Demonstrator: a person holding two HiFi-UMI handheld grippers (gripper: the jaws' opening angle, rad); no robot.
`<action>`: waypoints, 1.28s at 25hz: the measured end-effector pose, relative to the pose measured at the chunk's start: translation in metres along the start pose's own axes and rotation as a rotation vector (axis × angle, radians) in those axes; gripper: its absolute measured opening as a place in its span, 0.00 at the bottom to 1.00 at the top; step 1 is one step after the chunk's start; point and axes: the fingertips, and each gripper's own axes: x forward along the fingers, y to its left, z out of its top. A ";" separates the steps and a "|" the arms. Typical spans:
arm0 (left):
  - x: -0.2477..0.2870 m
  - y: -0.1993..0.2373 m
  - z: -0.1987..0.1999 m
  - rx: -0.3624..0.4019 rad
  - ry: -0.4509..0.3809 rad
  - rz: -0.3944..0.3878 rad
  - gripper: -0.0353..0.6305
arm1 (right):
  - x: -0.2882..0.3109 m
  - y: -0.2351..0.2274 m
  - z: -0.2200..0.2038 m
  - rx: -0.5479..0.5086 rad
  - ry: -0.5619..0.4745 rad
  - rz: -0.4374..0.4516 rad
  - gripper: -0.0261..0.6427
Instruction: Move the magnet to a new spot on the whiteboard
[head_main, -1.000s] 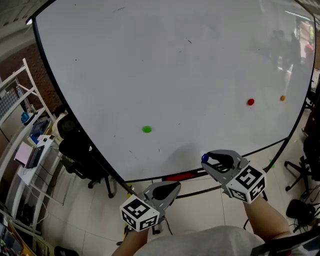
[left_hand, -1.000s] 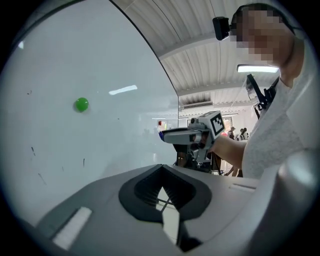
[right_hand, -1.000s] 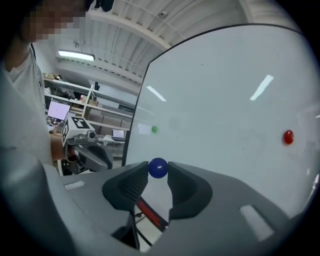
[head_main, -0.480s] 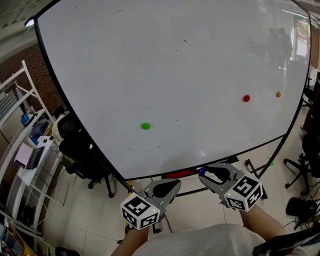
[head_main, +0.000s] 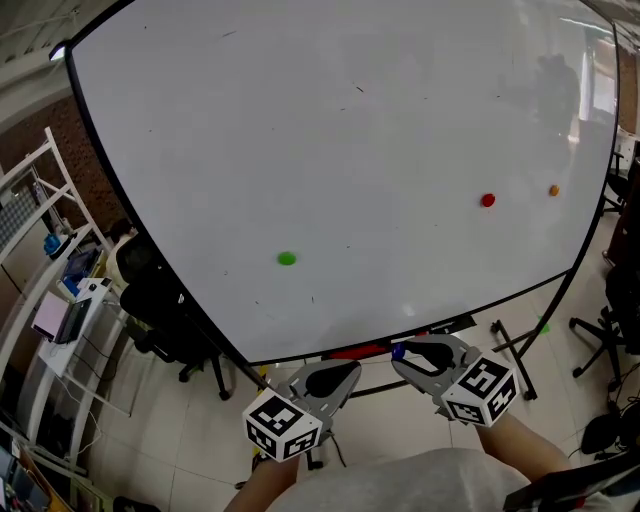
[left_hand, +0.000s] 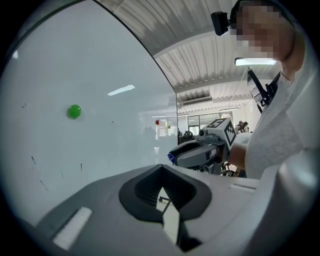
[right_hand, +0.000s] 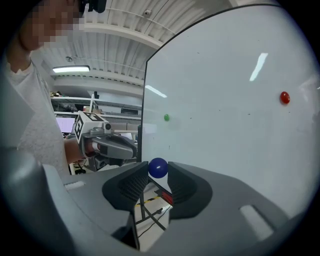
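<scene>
A small blue ball-shaped magnet (right_hand: 158, 168) sits pinched between the two jaw tips of the right gripper (head_main: 402, 352), one pad pressing on each side of it. In the head view the magnet is off the board, just below the lower edge of the large whiteboard (head_main: 300, 120), above the tiled floor.

Three other magnets are stuck to the whiteboard. A green magnet (head_main: 287, 259) sits low on its left side. A red magnet (head_main: 487, 200) and an orange magnet (head_main: 553, 190) sit near each other towards the right edge, well apart from the green one.

The left gripper (head_main: 350, 370) hangs beside the right one, also below the board's edge, with its jaw tips pressed together and nothing between them.

To the left of the board stand a black office chair (head_main: 160, 300) and a white shelving rack (head_main: 40, 200).
</scene>
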 end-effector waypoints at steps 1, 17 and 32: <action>0.001 0.000 0.001 -0.012 -0.008 -0.002 0.03 | 0.000 0.000 -0.001 0.000 0.001 0.001 0.23; 0.018 0.008 0.010 -0.039 -0.035 -0.001 0.03 | 0.001 -0.006 -0.002 -0.027 0.003 0.018 0.23; 0.031 0.009 0.004 -0.043 -0.016 0.005 0.03 | -0.008 -0.047 0.021 -0.235 -0.004 -0.125 0.23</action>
